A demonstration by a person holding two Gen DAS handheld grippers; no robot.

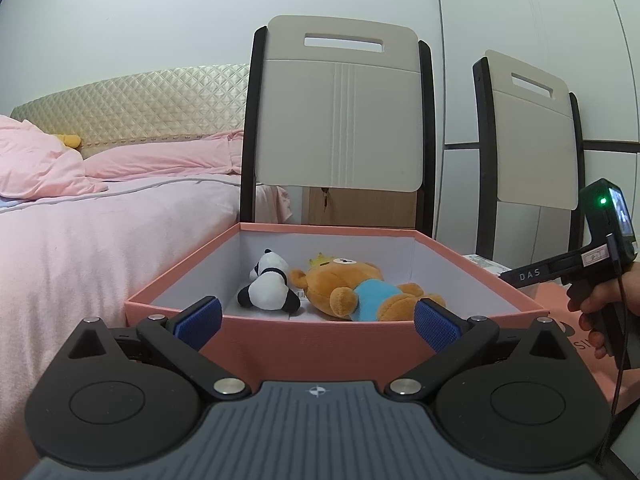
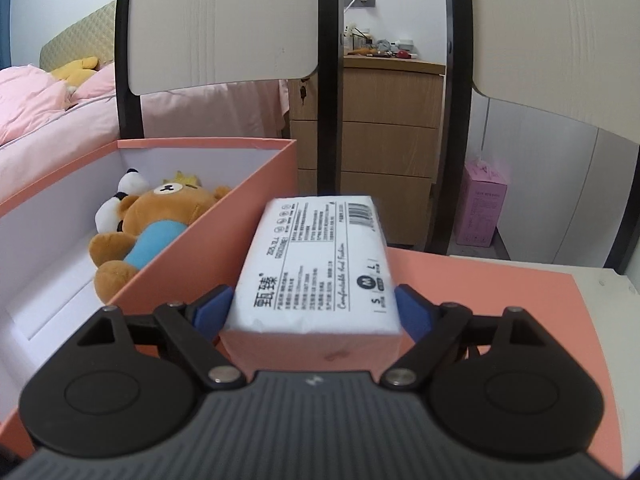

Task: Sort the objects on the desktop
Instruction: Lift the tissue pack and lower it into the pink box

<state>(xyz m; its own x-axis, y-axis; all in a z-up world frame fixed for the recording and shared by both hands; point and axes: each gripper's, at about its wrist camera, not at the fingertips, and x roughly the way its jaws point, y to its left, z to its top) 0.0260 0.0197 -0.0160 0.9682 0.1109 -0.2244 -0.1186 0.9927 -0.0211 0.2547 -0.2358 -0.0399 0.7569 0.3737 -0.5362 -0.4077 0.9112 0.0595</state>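
Tissue pack [image 2: 320, 264] is sitting at frame centre, pinched between the right claw [image 2: 314, 312] pads, just beside the pink box [image 2: 224, 216], probably for dropping inside. Left claw [image 1: 316, 320] is hanging wide, holding nothing, before the box.

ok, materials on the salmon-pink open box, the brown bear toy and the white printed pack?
Salmon-pink open box: looks like rigid matte paperboard; thin straight walls, white lining.
Brown bear toy: plush fabric, fuzzy nap, blue cloth shirt.
White printed pack: probably thin plastic film over soft tissue; slight sheen, rounded edges, gripped between the right gripper's pads.
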